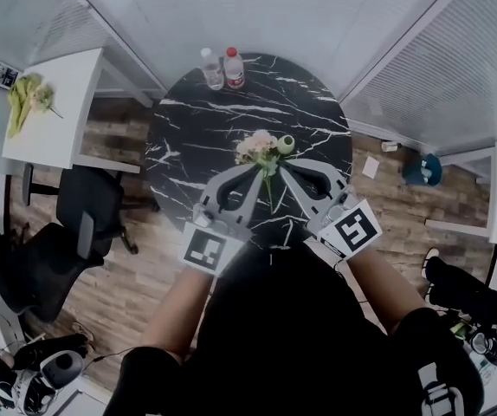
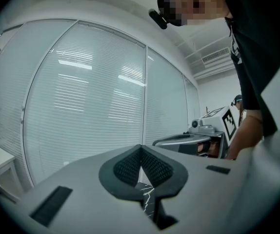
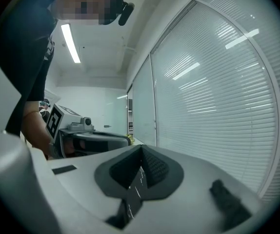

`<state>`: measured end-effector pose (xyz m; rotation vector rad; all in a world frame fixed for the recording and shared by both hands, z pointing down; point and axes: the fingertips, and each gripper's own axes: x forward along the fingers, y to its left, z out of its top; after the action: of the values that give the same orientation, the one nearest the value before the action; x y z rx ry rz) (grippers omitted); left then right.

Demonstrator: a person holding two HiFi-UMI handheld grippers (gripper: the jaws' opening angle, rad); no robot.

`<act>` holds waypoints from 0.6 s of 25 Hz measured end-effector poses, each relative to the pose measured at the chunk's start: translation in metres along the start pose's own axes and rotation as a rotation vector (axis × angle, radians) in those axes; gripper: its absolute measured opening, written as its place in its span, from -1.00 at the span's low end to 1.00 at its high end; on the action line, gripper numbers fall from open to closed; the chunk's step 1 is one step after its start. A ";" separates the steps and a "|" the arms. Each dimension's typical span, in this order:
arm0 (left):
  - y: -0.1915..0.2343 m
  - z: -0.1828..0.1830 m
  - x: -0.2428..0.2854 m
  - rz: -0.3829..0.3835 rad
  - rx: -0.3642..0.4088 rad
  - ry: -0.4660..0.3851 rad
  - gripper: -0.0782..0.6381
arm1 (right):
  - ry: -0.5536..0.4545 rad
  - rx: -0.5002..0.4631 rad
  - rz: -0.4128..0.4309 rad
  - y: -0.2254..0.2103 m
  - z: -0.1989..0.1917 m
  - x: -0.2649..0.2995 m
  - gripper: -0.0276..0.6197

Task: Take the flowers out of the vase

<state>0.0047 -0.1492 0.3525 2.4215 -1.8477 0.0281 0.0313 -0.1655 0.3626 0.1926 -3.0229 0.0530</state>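
The person's dark torso (image 1: 292, 319) is filling the near edge of the head view, forearms reaching over the round black marble table (image 1: 188, 137); the left tongs (image 1: 254, 172) and right tongs (image 1: 283, 165) are both clenching on nothing, pads pressing together, tips converging; the flowers (image 1: 255, 146) are showing just beyond both tips, stem trailing back between the tongs; the small green vase (image 1: 286, 144) is sitting just beside the blooms; two bottles (image 1: 234, 68) are standing at the far edge.

Round black white-veined tabletop (image 1: 196, 120): glossy marble look.
Brown plank floor (image 1: 119, 276): matt wood grain.
Two clear bottles (image 1: 212, 68): smooth plastic.
Dark left gripper pads (image 2: 154, 168): rough, matt.
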 end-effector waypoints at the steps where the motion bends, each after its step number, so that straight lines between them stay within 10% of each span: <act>1: 0.000 0.000 -0.001 0.001 -0.004 0.001 -0.75 | -0.003 0.003 -0.002 0.001 0.000 0.000 -0.86; 15: -0.003 -0.005 -0.013 0.008 0.000 0.015 -0.75 | 0.000 -0.005 -0.002 0.009 -0.006 -0.007 -0.86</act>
<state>0.0040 -0.1360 0.3569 2.4073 -1.8513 0.0472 0.0373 -0.1557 0.3672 0.1957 -3.0220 0.0446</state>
